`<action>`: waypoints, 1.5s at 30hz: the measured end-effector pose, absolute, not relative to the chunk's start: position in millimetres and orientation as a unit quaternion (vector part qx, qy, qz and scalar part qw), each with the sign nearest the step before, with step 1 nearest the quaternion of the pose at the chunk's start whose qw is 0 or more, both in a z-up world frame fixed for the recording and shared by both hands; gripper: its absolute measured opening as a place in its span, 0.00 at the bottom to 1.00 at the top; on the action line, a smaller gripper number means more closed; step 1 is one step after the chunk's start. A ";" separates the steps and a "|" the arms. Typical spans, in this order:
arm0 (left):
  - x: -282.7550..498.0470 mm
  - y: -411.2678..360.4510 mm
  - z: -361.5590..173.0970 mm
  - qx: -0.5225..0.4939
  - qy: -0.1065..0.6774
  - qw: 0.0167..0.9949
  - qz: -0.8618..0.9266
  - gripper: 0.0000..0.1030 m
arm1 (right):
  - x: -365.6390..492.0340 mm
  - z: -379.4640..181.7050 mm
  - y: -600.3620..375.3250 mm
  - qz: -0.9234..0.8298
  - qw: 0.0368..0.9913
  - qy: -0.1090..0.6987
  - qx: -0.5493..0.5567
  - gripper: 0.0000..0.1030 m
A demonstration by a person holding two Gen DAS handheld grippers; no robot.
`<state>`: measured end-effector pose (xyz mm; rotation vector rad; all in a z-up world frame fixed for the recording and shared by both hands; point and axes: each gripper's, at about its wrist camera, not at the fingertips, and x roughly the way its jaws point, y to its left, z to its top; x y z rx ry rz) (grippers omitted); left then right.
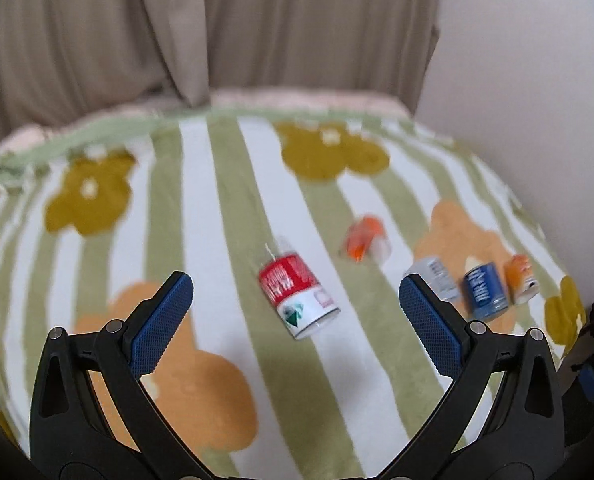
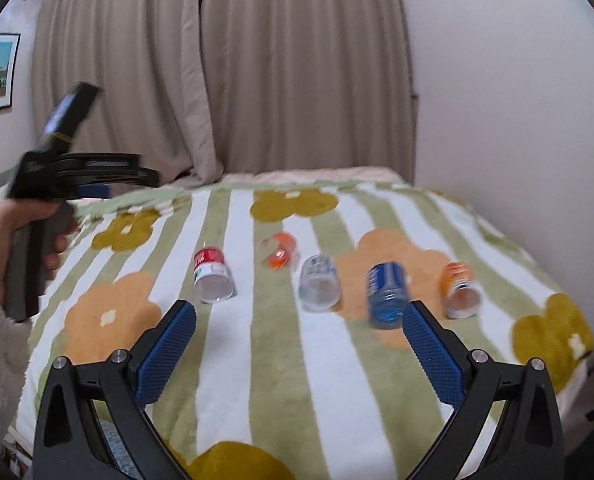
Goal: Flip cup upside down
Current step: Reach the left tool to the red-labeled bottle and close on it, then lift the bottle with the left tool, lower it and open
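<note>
A: What do we have, biggest thing first?

B: We see the beige curtain (image 2: 225,72) hanging behind the bed, then the striped flower blanket (image 2: 265,360) spread below it. On the blanket lie five cups on their sides, all blurred.

A: Let us place them from the red cup.

B: The red cup (image 2: 212,274) lies on a white stripe, its open mouth turned toward our right camera. Just to its right and a little farther back is the orange cup (image 2: 279,256). Farther right come the clear cup (image 2: 319,282), the blue cup (image 2: 388,294) and, farthest from the red one, a second orange cup (image 2: 460,290).

A: And our grippers?

B: Our left gripper (image 1: 297,316) hangs above the blanket with its blue pads spread wide and nothing between them; the red cup sits ahead of the gap, not touched. From the right camera we see that gripper side-on, left of the red cup and well above it, with a hand (image 2: 1,248) round its grip. Our right gripper (image 2: 299,344) is also wide open and empty, short of the cups.
</note>
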<state>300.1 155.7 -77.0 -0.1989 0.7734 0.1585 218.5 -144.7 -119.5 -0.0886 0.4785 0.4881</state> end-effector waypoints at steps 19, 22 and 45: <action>420.7 182.6 -215.6 -0.181 0.497 0.846 0.074 0.85 | 273.8 -204.3 -79.6 0.317 0.901 0.287 -0.076 1.00; 424.9 184.8 -221.4 -0.190 0.506 0.839 0.064 0.70 | 276.9 -206.0 -80.9 0.315 0.901 0.290 -0.065 1.00; 304.2 46.2 -152.6 -0.156 0.473 0.863 -0.087 0.69 | 230.7 -168.3 -154.7 0.255 0.925 0.279 -0.038 1.00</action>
